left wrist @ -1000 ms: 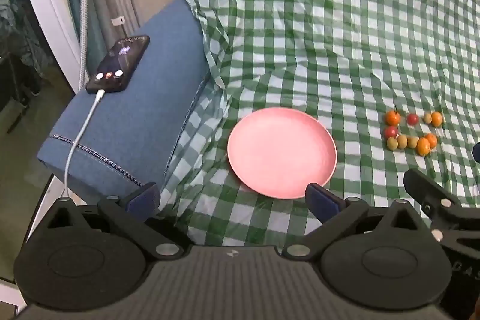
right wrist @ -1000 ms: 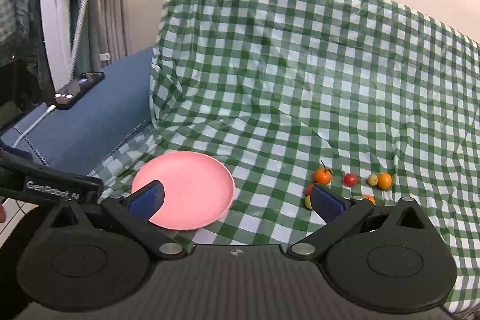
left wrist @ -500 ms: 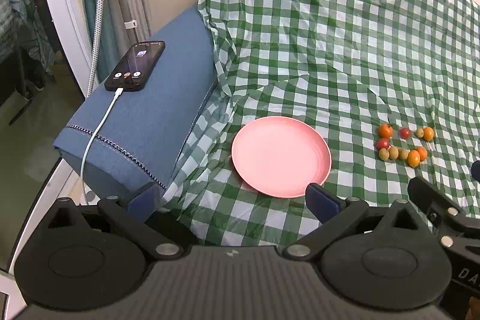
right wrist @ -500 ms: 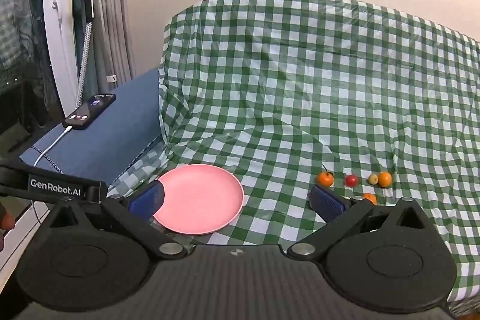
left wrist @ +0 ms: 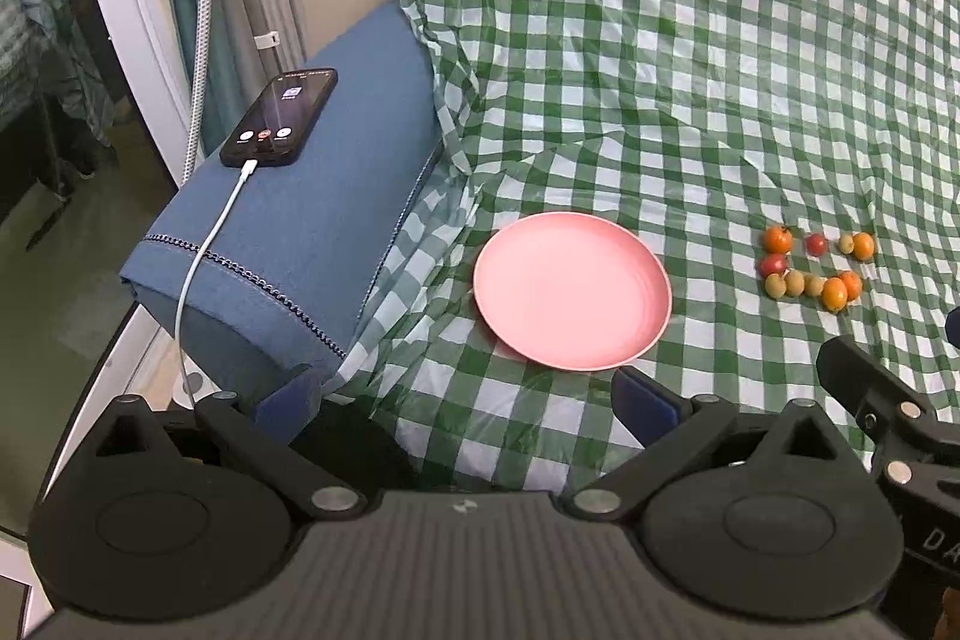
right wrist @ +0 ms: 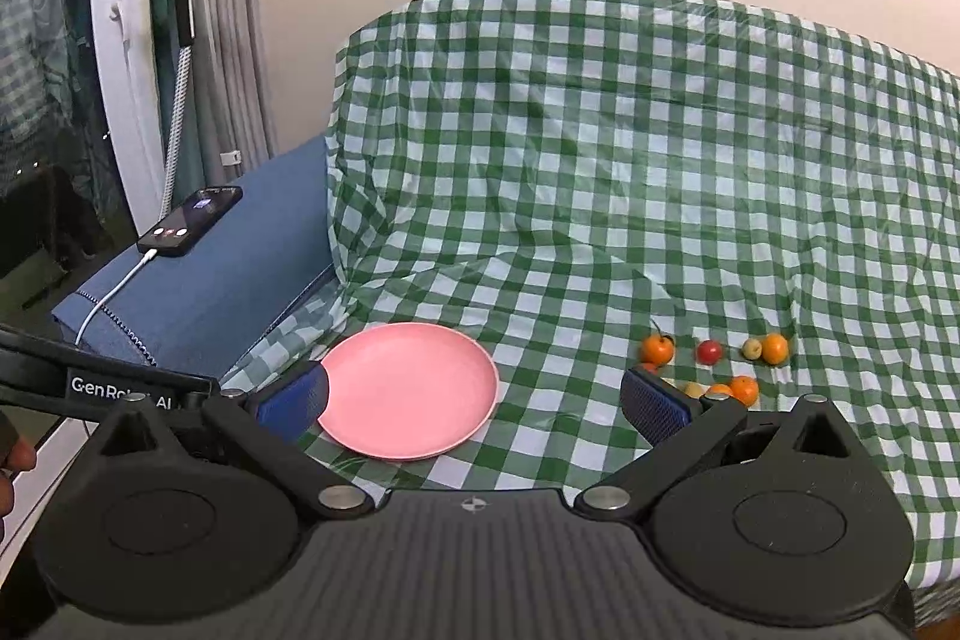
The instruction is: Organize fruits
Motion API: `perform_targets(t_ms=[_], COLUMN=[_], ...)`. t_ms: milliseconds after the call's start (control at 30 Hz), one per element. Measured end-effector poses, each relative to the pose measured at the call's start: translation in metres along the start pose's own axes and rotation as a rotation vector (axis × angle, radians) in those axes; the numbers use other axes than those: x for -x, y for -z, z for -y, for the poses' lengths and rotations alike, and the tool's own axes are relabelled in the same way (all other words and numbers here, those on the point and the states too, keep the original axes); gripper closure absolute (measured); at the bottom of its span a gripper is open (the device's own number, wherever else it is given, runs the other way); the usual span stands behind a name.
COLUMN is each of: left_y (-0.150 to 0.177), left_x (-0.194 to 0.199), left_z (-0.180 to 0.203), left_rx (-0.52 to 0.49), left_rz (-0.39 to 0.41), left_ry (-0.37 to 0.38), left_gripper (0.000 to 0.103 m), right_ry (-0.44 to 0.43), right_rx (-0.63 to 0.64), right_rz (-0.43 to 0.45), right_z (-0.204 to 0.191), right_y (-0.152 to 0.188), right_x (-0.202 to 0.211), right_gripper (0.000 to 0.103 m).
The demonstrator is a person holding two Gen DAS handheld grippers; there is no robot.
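Left gripper (right wrist: pixel 108 388) marked "GenRobot AI" — pink plate (right wrist: pixel 408 391), small fruits (right wrist: pixel 714 364)

Fruits (right wrist: pixel 714 367): near row partly hidden behind right gripper's right finger (right wrist: pixel 654 403); kinds too small to tell

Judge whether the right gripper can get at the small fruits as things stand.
Probably yes: the right gripper is open and the fruits lie uncovered on the cloth just beyond its right finger, nothing between.
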State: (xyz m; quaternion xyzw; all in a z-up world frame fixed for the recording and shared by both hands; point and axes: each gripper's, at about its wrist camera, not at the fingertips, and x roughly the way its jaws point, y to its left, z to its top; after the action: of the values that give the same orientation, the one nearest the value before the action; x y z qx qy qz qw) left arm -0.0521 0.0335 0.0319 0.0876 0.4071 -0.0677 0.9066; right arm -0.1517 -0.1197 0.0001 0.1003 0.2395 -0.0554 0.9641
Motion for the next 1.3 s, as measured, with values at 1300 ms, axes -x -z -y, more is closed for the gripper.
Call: perform_targets(t_ms=[1300], left_y=[-0.007], left_x=[-0.031], left_z=[0.010], left_rx=[-0.032], left_rz=[-0.066], left_ry=[-0.005], left_gripper=[0.000], right_ry=[-0.028], right_rx=[-0.001], right_rz=[-0.019], right_z=[0.001], right_y=[0.003], right_x=[-0.031], right_gripper=[0.000])
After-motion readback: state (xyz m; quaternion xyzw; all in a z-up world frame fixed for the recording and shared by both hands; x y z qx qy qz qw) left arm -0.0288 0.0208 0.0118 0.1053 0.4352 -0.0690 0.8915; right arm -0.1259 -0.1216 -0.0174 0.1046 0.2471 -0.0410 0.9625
